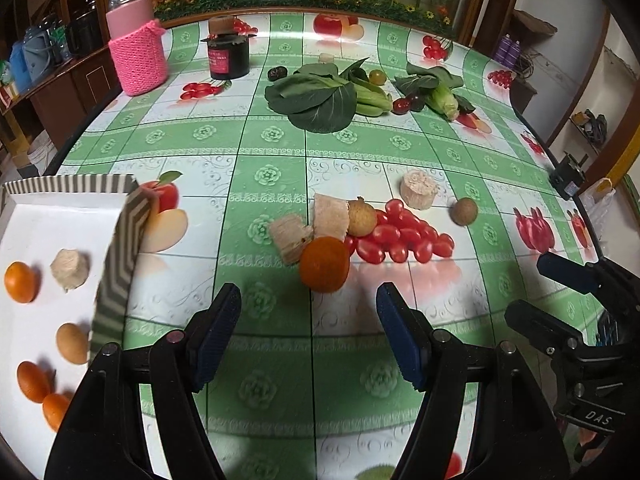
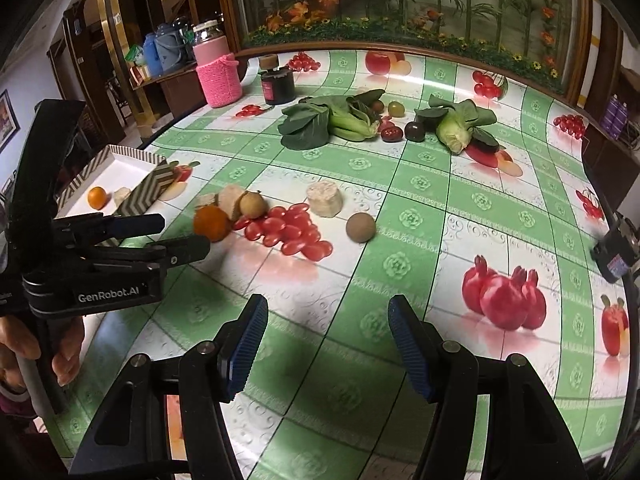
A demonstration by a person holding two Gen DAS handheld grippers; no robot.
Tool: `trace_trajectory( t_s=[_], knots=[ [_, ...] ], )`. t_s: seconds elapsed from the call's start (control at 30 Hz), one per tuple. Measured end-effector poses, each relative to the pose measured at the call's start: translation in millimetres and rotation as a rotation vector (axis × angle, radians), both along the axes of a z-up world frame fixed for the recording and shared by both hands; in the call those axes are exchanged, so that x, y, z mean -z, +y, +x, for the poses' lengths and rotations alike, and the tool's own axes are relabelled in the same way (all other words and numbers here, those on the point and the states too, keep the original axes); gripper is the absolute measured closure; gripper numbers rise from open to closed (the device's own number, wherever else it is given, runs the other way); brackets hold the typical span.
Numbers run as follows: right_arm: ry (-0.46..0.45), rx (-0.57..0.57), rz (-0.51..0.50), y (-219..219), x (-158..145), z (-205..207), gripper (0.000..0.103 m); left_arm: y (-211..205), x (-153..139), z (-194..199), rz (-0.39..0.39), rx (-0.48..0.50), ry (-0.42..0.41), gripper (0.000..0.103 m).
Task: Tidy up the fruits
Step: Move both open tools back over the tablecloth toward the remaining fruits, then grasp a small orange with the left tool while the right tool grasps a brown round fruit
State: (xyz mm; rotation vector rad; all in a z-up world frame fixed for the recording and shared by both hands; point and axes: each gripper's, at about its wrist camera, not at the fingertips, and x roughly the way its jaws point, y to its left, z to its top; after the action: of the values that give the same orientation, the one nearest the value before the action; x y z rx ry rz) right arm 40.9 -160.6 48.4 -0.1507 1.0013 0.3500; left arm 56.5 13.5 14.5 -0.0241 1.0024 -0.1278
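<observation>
The left gripper hangs with its fingers spread wide and empty, aimed at the orange fruit that lies just ahead at twelve o'clock on the counter. This looks like the approach step of another pick. The fruit sits at the near edge of a small cluster, touching pale cut chunks and close to a brown round fruit. The tray at nine o'clock already holds several orange pieces, so sorting seems well under way. The next move probably calls for lowering straight over the orange so the fingers straddle it without nudging its neighbours. The right gripper waits with fingers apart, holding nothing; a second brown fruit lies ahead of it at twelve o'clock.
</observation>
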Motion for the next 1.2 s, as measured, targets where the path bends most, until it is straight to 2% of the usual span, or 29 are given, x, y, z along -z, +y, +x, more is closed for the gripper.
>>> trace_trajectory(
  t_s=[0.13, 0.17, 0.33, 0.57, 0.8, 0.9, 0.97, 1.03, 1.2],
  knots=[
    [0.003, -0.005, 0.017, 0, 3, 4, 0.038, -3, 5, 8, 0.017, -0.003, 0.006, 0.034],
    [0.003, -0.006, 0.019, 0, 4, 5, 0.038, -3, 6, 10, 0.016, -0.004, 0.008, 0.037],
    [0.006, -0.003, 0.022, -1, 6, 9, 0.038, -4, 11, 15, 0.013, 0.008, 0.008, 0.079],
    [-0.003, 0.01, 0.043, -4, 10, 21, 0.038, 1, 9, 8, -0.001, 0.005, 0.009, 0.081],
    [-0.005, 0.055, 0.038, -6, 23, 51, 0.037, 5, -3, -14, -0.027, 0.018, -0.009, 0.081],
    [-0.006, 0.057, 0.028, -4, 26, 62, 0.04, 5, -5, -20, -0.033, 0.028, -0.006, 0.081],
    [-0.007, 0.045, 0.011, -1, 30, 67, 0.052, 6, -5, -22, -0.037, 0.031, -0.003, 0.081],
    [0.009, 0.046, 0.001, 0, 35, 71, 0.076, 6, -5, -23, -0.037, 0.033, -0.002, 0.081],
    [0.003, 0.059, 0.024, -6, 34, 68, 0.079, 10, -10, -27, -0.043, 0.03, -0.012, 0.081]
  ],
)
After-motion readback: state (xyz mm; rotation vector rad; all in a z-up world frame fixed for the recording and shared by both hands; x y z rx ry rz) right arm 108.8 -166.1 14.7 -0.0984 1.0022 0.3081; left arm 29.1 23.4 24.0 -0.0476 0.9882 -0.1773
